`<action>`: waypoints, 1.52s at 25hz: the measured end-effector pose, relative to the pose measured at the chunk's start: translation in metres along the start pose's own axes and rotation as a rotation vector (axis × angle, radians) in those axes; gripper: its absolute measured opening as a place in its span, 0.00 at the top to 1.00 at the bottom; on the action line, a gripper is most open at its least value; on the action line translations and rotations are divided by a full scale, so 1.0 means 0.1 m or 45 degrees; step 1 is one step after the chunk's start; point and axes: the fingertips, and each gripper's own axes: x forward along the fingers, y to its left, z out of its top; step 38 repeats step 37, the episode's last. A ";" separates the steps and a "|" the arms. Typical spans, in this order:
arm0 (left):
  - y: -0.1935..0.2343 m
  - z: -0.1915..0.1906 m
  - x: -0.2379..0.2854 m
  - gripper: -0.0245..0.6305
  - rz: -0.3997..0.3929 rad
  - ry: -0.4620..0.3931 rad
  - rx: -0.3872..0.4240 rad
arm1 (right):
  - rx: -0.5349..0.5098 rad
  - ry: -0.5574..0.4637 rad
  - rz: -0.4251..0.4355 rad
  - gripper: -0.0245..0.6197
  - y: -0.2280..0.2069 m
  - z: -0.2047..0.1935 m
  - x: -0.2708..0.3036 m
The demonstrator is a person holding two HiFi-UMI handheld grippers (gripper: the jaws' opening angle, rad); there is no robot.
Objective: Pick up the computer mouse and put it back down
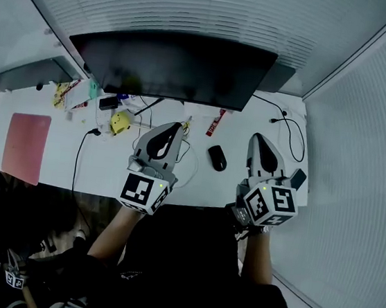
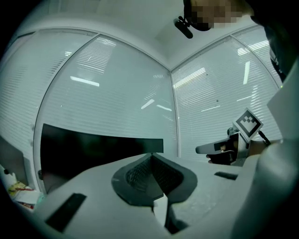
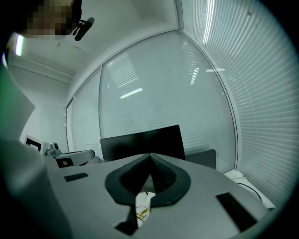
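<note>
A white desk (image 1: 107, 167) spans the head view, backed by window blinds. A wide dark monitor (image 1: 176, 67) stands at its rear, and a second dark screen (image 1: 28, 74) sits off to the left. A pink mat (image 1: 26, 145) lies flat near the desk's left end.

The person holds both grippers over the desk's front edge, pointing toward the monitor. The left gripper (image 1: 177, 126) has its jaws pressed together at the tips with nothing between them. The right gripper (image 1: 260, 138) is likewise closed and empty.

The black computer mouse (image 1: 216, 157) rests on the desk between the two grippers, nearer the right one and touching neither. A black cable (image 1: 290, 130) loops across the right rear corner, and a small yellow object (image 1: 119, 121) sits left of the left gripper.
</note>
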 end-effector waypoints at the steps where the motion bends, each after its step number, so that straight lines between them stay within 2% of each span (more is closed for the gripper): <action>1: 0.03 0.04 -0.01 0.95 0.012 -0.006 0.007 | -0.002 -0.011 0.002 0.96 0.01 0.04 -0.01; 13: -0.03 0.24 -0.15 0.95 0.020 -0.073 -0.003 | -0.038 -0.105 0.026 0.96 0.20 0.26 -0.14; 22: -0.05 0.24 -0.17 0.95 0.029 -0.092 -0.005 | -0.082 -0.095 0.043 0.96 0.25 0.26 -0.19; 38: -0.05 0.18 -0.18 0.95 0.029 -0.078 -0.003 | -0.064 -0.082 0.070 0.96 0.29 0.19 -0.20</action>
